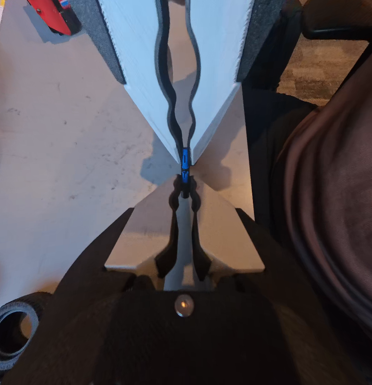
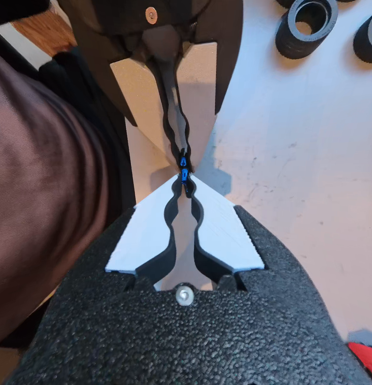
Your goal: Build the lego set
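A small blue Lego pin (image 1: 184, 161) is held between my two grippers, which meet tip to tip above the pale table (image 1: 56, 145). My left gripper (image 1: 184, 181) comes from the bottom of the left wrist view and is shut on the pin's near end, with a small black part (image 1: 184, 194) just behind it between the pads. My right gripper (image 1: 185, 161), with white fingers, comes from the top and is shut on the far end. In the right wrist view the pin (image 2: 184, 174) sits at my right gripper (image 2: 184, 178) tips, with the left gripper (image 2: 184, 163) opposite.
Black rubber tyres lie on the table (image 2: 306, 27), (image 2: 368, 37), one by my left gripper's base (image 1: 12, 331). A red object (image 1: 53, 14) lies at the far left, also in the right wrist view (image 2: 364, 358). A person's brown garment (image 1: 327, 208) fills the table's edge side. The grippers are tip to tip, or close to it. The red object (image 1: 53, 14) is about equally far from each gripper, around 25 cm. Look for it in the right wrist view (image 2: 370, 363) too.
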Motion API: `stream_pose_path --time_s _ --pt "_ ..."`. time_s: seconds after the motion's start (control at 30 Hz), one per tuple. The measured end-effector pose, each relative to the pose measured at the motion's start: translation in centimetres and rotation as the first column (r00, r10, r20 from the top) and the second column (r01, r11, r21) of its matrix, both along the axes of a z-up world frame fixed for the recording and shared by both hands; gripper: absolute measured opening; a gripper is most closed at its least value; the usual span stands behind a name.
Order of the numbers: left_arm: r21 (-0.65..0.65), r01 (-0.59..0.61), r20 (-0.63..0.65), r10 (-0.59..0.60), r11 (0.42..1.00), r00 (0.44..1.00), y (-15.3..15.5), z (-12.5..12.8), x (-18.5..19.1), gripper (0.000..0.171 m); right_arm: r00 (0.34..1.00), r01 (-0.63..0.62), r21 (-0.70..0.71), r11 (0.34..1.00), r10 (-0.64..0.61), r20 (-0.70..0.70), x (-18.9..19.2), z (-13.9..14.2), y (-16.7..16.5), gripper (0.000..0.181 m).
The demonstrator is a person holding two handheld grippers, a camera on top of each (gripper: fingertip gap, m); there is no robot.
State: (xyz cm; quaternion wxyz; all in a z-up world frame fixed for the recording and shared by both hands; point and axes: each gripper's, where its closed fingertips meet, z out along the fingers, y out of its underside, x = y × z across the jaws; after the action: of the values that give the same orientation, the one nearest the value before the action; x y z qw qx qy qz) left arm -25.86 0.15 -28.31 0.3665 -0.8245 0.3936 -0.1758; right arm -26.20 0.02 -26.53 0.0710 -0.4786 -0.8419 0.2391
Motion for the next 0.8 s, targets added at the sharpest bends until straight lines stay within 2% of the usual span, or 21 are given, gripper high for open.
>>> stream_pose_path --time_s 0.03,0.1,0.23,0.33,0.37,0.4,0.43,0.5,0.53,0.6,0.63,0.67,0.7,0.73,0.8 --pt "0.010 -0.003 0.005 0.003 1.000 1.000 0.1 0.0 0.0 0.006 1.000 0.005 -0.009 1.000 -0.005 -0.021 0.0 0.1 0.1 0.005" --pt "0.001 -0.015 0.029 0.015 1.000 0.999 0.2 0.0 -0.2 0.006 0.996 0.053 -0.023 0.998 -0.055 -0.074 0.0 0.5 0.9 0.012" --pt "-0.033 -0.078 0.115 0.081 0.996 0.990 0.6 0.1 -1.2 0.005 0.965 0.171 -0.150 0.974 -0.196 -0.174 0.0 2.0 2.2 0.006" --pt "-0.043 -0.235 0.218 0.239 0.971 0.946 2.3 1.3 -3.3 0.005 0.914 0.260 -0.225 0.939 -0.315 -0.257 0.1 2.7 3.6 0.012" --pt "-0.026 -0.329 0.187 0.327 0.944 0.926 3.2 1.2 -4.9 0.004 0.897 0.284 -0.251 0.925 -0.349 -0.271 0.2 2.7 4.1 0.015" --pt "0.033 -0.387 0.094 0.383 0.921 0.919 3.8 1.0 -6.4 0.004 0.884 0.302 -0.277 0.912 -0.377 -0.275 0.5 2.6 4.5 0.015" --pt "0.130 -0.395 -0.042 0.403 0.910 0.914 4.1 0.7 -7.6 0.005 0.875 0.316 -0.301 0.900 -0.399 -0.275 0.8 2.4 4.8 0.015" --pt "0.273 -0.279 -0.306 0.358 0.921 0.882 4.2 -0.1 -7.9 0.005 0.859 0.337 -0.334 0.880 -0.433 -0.274 1.4 1.8 5.3 0.014" --pt "0.282 -0.205 -0.398 0.309 0.937 0.864 3.9 -0.7 -7.1 0.006 0.853 0.346 -0.346 0.872 -0.446 -0.271 1.7 1.5 5.5 0.014" --pt "0.272 -0.175 -0.475 0.290 0.946 0.831 3.9 -1.3 -5.9 0.006 0.843 0.360 -0.370 0.857 -0.469 -0.264 2.2 1.0 5.8 0.014" --pt "0.253 -0.187 -0.459 0.287 0.949 0.841 3.7 -1.3 -5.3 0.007 0.838 0.363 -0.380 0.850 -0.477 -0.266 2.5 0.8 5.9 0.014" --pt "0.213 -0.204 -0.415 0.277 0.956 0.867 3.4 -1.0 -4.6 0.020 0.831 0.367 -0.387 0.846 -0.485 -0.273 2.8 0.8 6.1 0.013" --pt "0.153 -0.206 -0.354 0.248 0.967 0.902 2.7 -0.7 -3.8 0.040 0.824 0.370 -0.392 0.842 -0.492 -0.279 3.0 0.6 6.2 0.013" --pt "0.105 -0.211 -0.284 0.233 0.972 0.930 2.1 -0.1 -3.1 0.051 0.818 0.373 -0.398 0.838 -0.500 -0.285 3.3 0.5 6.2 0.013" --pt "0.063 -0.251 -0.187 0.259 0.966 0.948 1.2 1.4 -3.2 0.063 0.808 0.377 -0.418 0.827 -0.514 -0.289 3.9 0.1 6.3 0.013"
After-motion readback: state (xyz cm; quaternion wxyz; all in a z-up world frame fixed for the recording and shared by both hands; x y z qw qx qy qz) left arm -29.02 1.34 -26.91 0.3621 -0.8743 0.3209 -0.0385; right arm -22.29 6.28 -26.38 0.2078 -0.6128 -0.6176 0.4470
